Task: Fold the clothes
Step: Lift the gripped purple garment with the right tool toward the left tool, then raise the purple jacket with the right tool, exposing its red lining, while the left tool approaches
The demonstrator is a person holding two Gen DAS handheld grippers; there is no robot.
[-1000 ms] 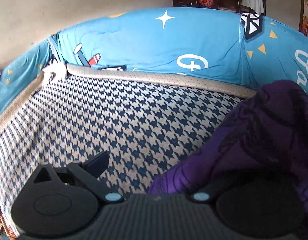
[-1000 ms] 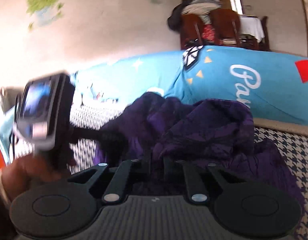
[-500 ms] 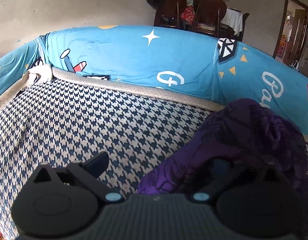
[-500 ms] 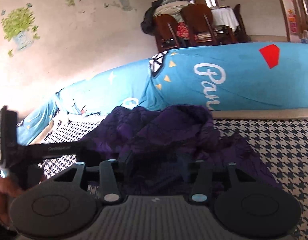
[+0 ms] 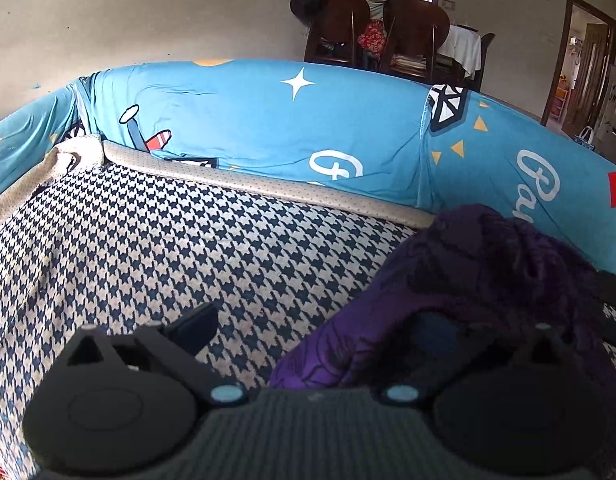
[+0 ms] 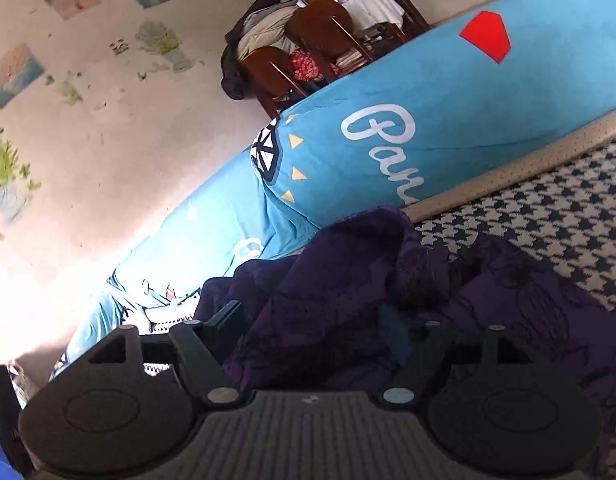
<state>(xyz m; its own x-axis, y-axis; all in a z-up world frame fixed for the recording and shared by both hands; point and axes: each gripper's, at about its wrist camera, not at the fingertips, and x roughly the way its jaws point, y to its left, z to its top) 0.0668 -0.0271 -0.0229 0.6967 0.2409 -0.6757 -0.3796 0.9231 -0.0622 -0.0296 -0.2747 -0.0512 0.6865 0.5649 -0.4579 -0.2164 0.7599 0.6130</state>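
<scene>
A crumpled dark purple garment (image 5: 476,264) lies on the houndstooth sofa seat (image 5: 147,248), against the blue backrest. My left gripper (image 5: 316,320) is open at the garment's left edge. Its left finger (image 5: 195,326) stands over bare seat, while purple cloth covers its right finger. In the right wrist view the same garment (image 6: 348,276) fills the middle. My right gripper (image 6: 316,316) is open wide and rolled to one side, low over the heap. Its left finger (image 6: 223,320) is bare, and its right finger shows only dimly among the folds.
A blue printed cover (image 5: 267,128) wraps the sofa's back and left arm, with a beige piped edge (image 5: 267,190) along the seat. Behind the sofa stand wooden chairs (image 5: 380,20) piled with clothes. A doorway (image 5: 588,64) is at the far right.
My right gripper has gone from nearly shut to wide open and has rolled sideways. The left gripper stays open; its view has pulled back a little from the garment.
</scene>
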